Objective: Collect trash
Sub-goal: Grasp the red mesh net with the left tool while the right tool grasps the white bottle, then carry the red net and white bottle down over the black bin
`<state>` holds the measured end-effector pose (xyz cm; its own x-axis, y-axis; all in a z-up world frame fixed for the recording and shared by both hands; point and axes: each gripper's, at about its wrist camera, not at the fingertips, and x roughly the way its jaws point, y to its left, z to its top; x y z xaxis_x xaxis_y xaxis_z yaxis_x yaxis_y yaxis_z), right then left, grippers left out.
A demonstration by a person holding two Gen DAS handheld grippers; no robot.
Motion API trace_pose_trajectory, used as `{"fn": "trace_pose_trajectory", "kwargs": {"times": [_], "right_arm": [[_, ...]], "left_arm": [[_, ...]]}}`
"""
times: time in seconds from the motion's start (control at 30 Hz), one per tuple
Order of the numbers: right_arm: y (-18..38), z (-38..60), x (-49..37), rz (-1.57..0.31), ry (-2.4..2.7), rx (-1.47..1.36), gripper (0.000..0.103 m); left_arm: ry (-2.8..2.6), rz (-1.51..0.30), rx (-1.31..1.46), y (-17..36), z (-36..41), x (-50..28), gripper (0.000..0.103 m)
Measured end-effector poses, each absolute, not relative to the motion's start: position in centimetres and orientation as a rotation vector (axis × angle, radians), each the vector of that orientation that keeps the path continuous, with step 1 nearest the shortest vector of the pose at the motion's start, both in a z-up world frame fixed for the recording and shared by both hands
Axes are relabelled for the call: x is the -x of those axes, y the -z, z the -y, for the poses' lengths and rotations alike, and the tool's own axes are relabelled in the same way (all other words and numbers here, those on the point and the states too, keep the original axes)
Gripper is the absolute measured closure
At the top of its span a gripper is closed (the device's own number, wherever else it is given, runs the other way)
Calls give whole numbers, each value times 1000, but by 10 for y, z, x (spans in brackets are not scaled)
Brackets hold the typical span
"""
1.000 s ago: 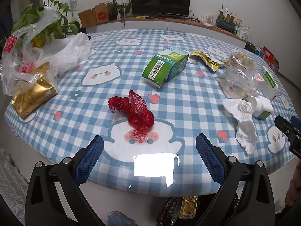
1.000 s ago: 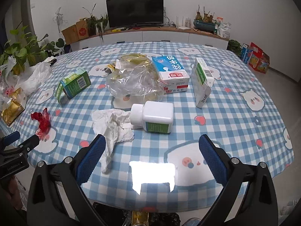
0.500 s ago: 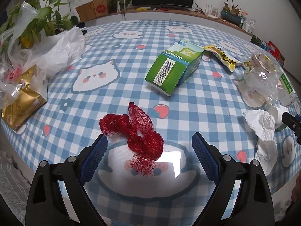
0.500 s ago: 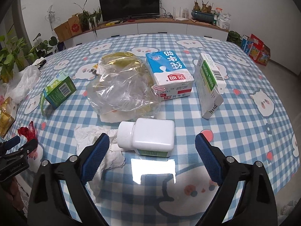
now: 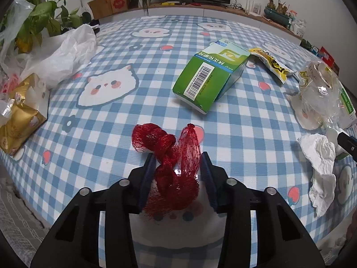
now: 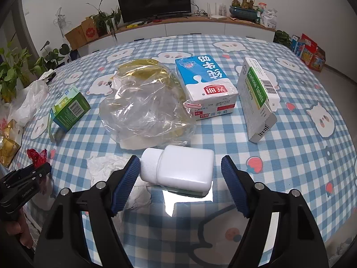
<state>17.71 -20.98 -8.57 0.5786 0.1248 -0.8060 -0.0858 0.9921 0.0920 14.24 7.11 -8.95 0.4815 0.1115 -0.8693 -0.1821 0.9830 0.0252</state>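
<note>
From the left wrist, the left gripper [image 5: 177, 163] is squeezing the red mesh net [image 5: 173, 167] between both pads on the blue checked tablecloth [image 5: 107, 134].

From the right wrist, the right gripper [image 6: 180, 172] is standing open around the white bottle [image 6: 180, 167]; a box [image 6: 256, 96] beyond is reading "Acarbose Tablets", a television [image 6: 154, 0] behind.

The left gripper [image 5: 177, 169] was held low, its blue-padded fingers [image 5: 148, 174] drawn close together and pressed against material caught between them. The right gripper [image 6: 180, 179] was held level and pointed forward, its fingers [image 6: 126, 183] spread wide apart. The left gripper was also seen at the lower-left edge of the right wrist view.
</note>
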Motion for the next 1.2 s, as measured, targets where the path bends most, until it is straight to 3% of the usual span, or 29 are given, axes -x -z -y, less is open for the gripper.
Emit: {"fn": "trace_pose_trajectory", "kwargs": {"times": [0.17, 0.27, 0.33, 1.2], "right_arm": [[88, 204, -176, -950, -121, -33, 31], [90, 204, -177, -959, -118, -39, 31], [90, 203, -177, -957, -112, -29, 36], [68, 212, -153, -888, -56, -6, 37]], "left_arm": [[-183, -1058, 97, 87, -73, -140, 85], [-171, -1059, 110, 87, -73, -139, 87], [-163, -1060, 107, 87, -71, -138, 87], [-119, -995, 69, 63, -50, -125, 88]]}}
